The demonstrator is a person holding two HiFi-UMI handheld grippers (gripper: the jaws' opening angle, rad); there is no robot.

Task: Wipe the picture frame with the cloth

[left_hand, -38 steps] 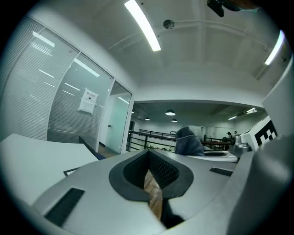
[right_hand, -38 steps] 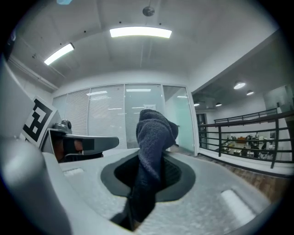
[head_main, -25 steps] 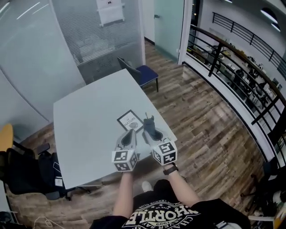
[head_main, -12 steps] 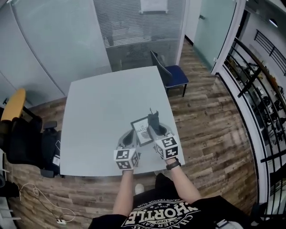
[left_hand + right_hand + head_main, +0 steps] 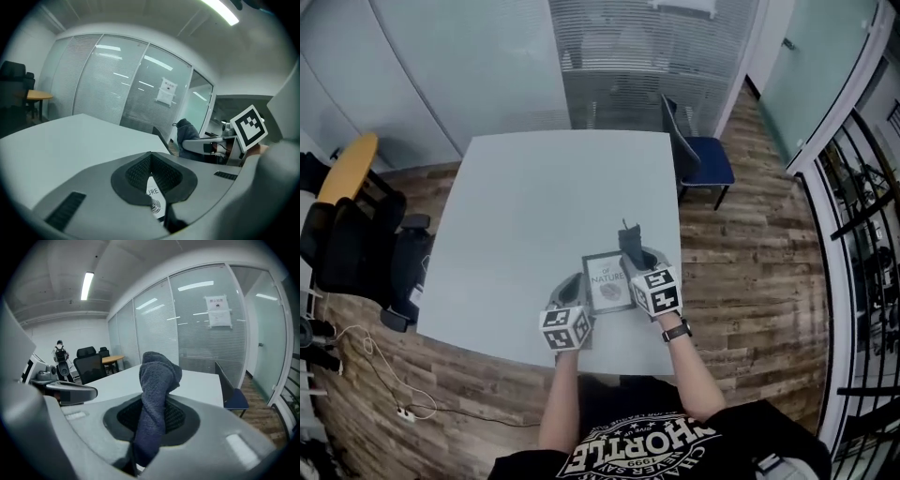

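A small black picture frame point(image 5: 607, 281) with a white print lies near the front right of the white table point(image 5: 534, 206). My left gripper point(image 5: 574, 285) is at the frame's left edge, and in the left gripper view its jaws point(image 5: 151, 165) stand shut on the printed frame point(image 5: 153, 199). My right gripper point(image 5: 636, 262) is at the frame's right edge, shut on a dark blue-grey cloth point(image 5: 629, 242). That cloth point(image 5: 155, 394) stands up out of the right gripper point(image 5: 152, 409), which hides its lower end.
A blue chair point(image 5: 705, 161) stands at the table's far right corner. Black office chairs point(image 5: 354, 251) and a yellow table point(image 5: 345, 171) are at the left. Glass walls close the back, a black railing point(image 5: 861, 202) the right. Cables point(image 5: 389, 398) lie on the wooden floor.
The head view has swung, so the table now sits squarer. The frame lay ahead of both grippers; now it lies between them, with the left jaws on its edge.
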